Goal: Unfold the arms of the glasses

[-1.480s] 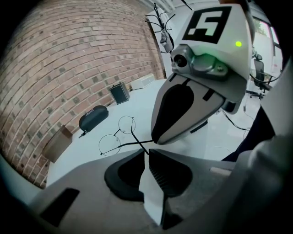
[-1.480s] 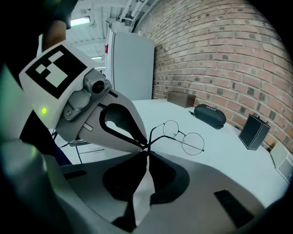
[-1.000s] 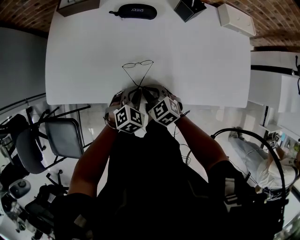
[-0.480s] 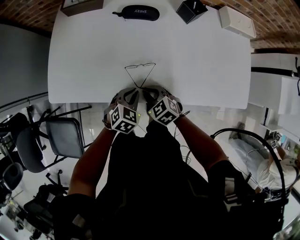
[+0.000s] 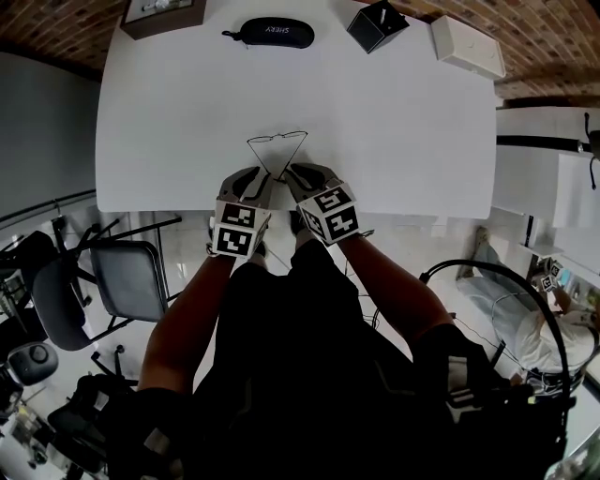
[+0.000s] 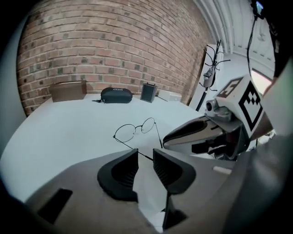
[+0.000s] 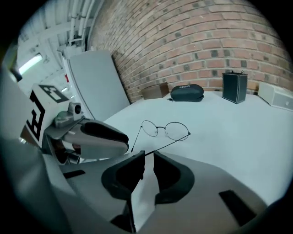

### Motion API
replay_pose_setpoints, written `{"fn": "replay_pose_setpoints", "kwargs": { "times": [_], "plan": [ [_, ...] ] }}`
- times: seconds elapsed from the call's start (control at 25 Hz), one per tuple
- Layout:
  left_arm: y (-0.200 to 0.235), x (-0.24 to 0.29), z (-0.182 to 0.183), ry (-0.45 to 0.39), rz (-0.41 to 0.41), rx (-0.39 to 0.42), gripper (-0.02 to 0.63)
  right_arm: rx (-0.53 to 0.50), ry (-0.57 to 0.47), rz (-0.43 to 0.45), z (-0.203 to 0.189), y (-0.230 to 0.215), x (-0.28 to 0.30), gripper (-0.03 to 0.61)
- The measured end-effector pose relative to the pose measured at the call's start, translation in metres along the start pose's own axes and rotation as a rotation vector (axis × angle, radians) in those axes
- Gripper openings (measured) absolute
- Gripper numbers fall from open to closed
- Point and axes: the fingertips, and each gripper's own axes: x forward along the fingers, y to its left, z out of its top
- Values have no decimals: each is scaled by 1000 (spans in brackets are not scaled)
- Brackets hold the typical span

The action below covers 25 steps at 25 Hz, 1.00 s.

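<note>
We see a white table [image 5: 403,122] filling the far half of the head view, and both grippers meet at the middle of its near edge. The left gripper [image 6: 145,160] and the right gripper [image 7: 149,157] sit side by side, tips close together and angled down at the tabletop.

Along the far edge, from left to right, stand a brown box [image 5: 161,13], a black glasses case [image 5: 275,32], a small black box [image 5: 377,24] and a white box [image 5: 466,44]. The case carries white lettering that seems to read "SHEEY", though we cannot be sure.

The glasses [image 6: 124,133] lie just beyond the fingertips on the table's near part. They have a thin dark wire frame, round lenses and both arms folded out, running back toward us and converging in a V. The left arm's tip reaches between the left jaws, which are opening with a clear gap and not pressing on it. The right arm's tip ends at the mouth of the right jaws, which stand narrowly apart with table showing between them.
</note>
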Motion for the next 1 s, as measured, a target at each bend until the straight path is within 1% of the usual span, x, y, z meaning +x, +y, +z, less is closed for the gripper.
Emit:
{"fn": "replay_pose_setpoints", "kwargs": {
  "times": [0.04, 0.12, 0.24, 0.36, 0.52, 0.6, 0.8, 1.0],
  "plan": [
    [2, 2, 1, 3, 10, -12, 97, 32, -4, -7, 3, -2, 1, 28],
    [5, 7, 1, 20, 29, -34, 103, 86, -10, -12, 8, -4, 4, 86],
    [10, 13, 2, 30, 50, -74, 117, 169, -6, -28, 11, -8, 8, 95],
    [12, 18, 5, 30, 67, -77, 121, 241, 0, -43, 11, -13, 11, 101],
    [11, 19, 8, 46, 63, -103, 121, 285, 0, -31, 12, -14, 14, 100],
    [12, 18, 7, 60, 69, -101, 121, 301, 0, -21, 12, -15, 13, 100],
    [16, 17, 5, 80, 80, -74, 126, 291, -1, -26, 13, -17, 10, 77],
    [21, 13, 1, 95, 85, -14, 126, 286, 6, -27, 10, -22, 8, 71]
  ]
}}
